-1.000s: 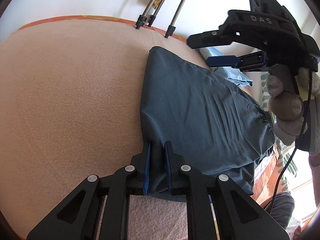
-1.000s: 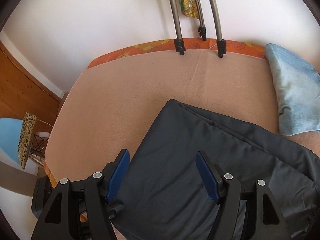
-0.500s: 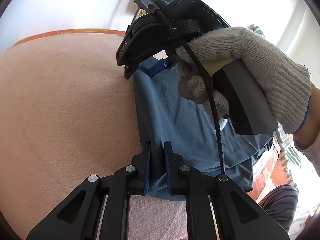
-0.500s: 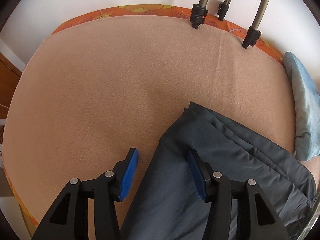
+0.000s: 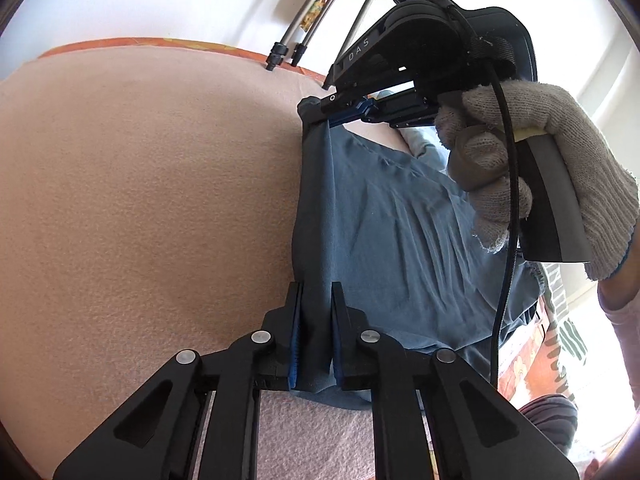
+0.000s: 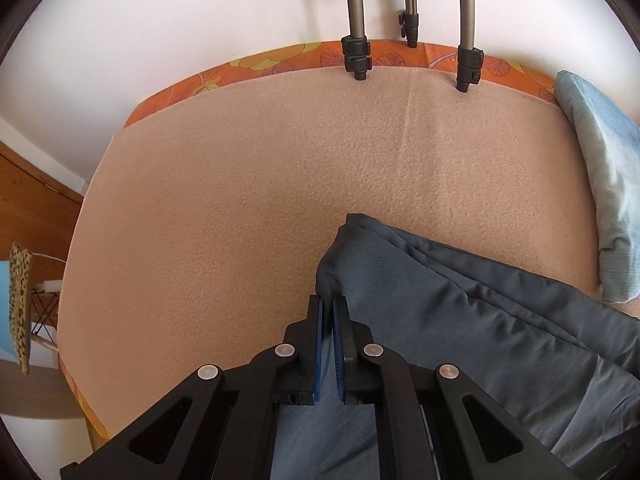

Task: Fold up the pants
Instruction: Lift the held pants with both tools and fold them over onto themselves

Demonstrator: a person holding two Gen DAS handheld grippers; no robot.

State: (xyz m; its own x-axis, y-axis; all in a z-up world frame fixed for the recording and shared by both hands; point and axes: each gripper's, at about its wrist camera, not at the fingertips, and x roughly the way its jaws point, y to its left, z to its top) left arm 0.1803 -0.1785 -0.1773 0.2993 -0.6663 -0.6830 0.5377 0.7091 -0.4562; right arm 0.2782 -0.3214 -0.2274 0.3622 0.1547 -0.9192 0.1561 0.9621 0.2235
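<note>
Pants (image 5: 380, 220), thin limp slippery-looking fabric on the bed (image 5: 140, 200), best pinched at folded-edge corners: left tool (image 5: 316, 320) clamps near corner, right tool (image 6: 329, 320), jaws just closed, grips far corner.

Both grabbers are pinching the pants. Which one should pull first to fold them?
Probably the right gripper: it pinches the pants at their far corner, so it can carry that end over. The left gripper anchors the near edge.

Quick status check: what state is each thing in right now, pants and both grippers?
pants: partly folded, flat on the blanket, one edge pinched at two spots
left gripper: shut on the near end of that edge
right gripper: jaws just closed, now shut on the far corner
light blue cloth: lying untouched beside the pants
</note>
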